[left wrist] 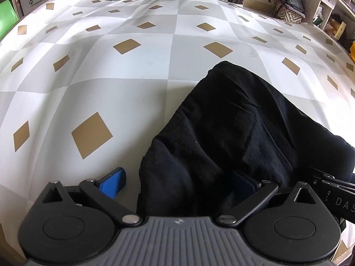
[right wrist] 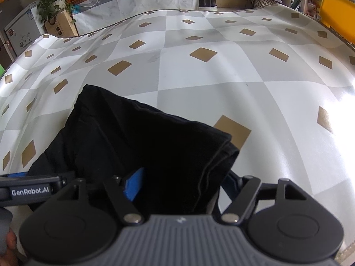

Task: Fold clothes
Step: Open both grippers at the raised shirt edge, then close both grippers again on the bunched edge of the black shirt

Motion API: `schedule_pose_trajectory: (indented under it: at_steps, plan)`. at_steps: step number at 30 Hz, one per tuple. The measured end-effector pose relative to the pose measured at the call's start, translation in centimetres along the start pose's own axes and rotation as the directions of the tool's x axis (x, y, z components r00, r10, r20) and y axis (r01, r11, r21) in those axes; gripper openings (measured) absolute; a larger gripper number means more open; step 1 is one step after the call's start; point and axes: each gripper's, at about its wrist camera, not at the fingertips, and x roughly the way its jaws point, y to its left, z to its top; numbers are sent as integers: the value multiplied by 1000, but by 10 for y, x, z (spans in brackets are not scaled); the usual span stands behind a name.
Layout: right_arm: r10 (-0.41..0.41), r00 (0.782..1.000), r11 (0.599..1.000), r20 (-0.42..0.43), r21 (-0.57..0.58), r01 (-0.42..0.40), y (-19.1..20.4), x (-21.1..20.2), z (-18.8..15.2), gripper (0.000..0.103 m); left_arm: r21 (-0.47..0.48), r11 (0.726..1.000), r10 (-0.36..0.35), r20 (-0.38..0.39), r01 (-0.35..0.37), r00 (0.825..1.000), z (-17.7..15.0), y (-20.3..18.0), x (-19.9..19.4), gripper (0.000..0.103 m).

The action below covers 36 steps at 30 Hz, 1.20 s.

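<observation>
- Tablecloth [left wrist: 124, 102], grey and white checks with tan diamonds, covers the whole table in front of me.
- Black garment [left wrist: 233, 137] lies bunched at the near edge, reaching far and left from my right gripper's view [right wrist: 124, 137].
- My left gripper [left wrist: 177, 184] has its fingers spread wide, the cloth's near-left edge draped between them; the left blue pad [left wrist: 113, 182] sits bare on the table.
- My right gripper [right wrist: 182, 188] also stands apart, folded hem between its fingers.
</observation>
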Motion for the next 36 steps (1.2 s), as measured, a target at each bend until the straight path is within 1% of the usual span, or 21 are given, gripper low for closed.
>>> schedule_pose_trajectory:
  at_steps: [2,3,4,5,6,7,8,10,11,12,13,15,17,19,21,26,30,36]
  plan:
    - [4,1000,1000,4,-5,-4,2,0,0,69,2,1000,-3,2,3,1000,0,-1,0,100]
    - [7,1000,1000,6,-9,-7,3,0,0,66,3,1000,-5,4,5,1000,0,-1,0,99]
    - [13,1000,1000,9,-13,-13,4,0,0,64,10,1000,-11,10,11,1000,0,-2,0,96]
    - [20,1000,1000,11,-16,-20,4,0,0,58,23,999,-22,19,22,1000,0,-4,-2,92]
    - [28,1000,999,13,-19,-27,5,0,1,54,37,999,-34,28,33,999,0,-6,-3,83]
    - [34,999,999,14,-20,-33,6,-1,1,52,54,997,-49,34,47,998,0,-10,-5,72]
    - [39,999,999,14,-16,-39,6,-1,1,50,67,996,-62,36,60,997,1,-12,-6,67]
    - [59,998,998,10,4,-59,4,-1,2,43,81,993,-89,33,86,996,3,-16,-8,48]
    - [73,997,997,6,14,-74,3,-1,3,38,77,992,-101,30,98,994,4,-17,-9,45]
    - [89,996,996,2,23,-89,3,-2,3,33,69,992,-110,27,108,994,4,-17,-9,38]
    - [98,995,995,-1,27,-98,3,-2,4,31,57,991,-120,24,119,992,5,-17,-10,31]
    - [113,994,993,-4,38,-113,2,-3,5,25,28,991,-131,23,130,991,6,-15,-11,28]
    - [125,992,991,-2,53,-125,1,-5,6,23,-6,990,-144,29,144,989,6,-10,-13,25]
    - [147,989,986,4,77,-147,-2,-7,8,22,-27,986,-166,41,167,985,7,-7,-17,24]
    - [165,986,982,8,95,-165,-4,-10,9,22,-18,984,-178,60,179,982,8,-8,-24,24]
    - [168,986,981,7,92,-168,-3,-14,8,21,8,983,-183,85,183,979,7,-8,-37,23]
    - [169,986,982,10,82,-169,-2,-18,7,18,4,984,-176,89,176,980,5,-5,-42,23]
    - [171,985,983,14,68,-172,1,-24,6,17,-8,986,-164,76,165,983,2,-1,-44,23]
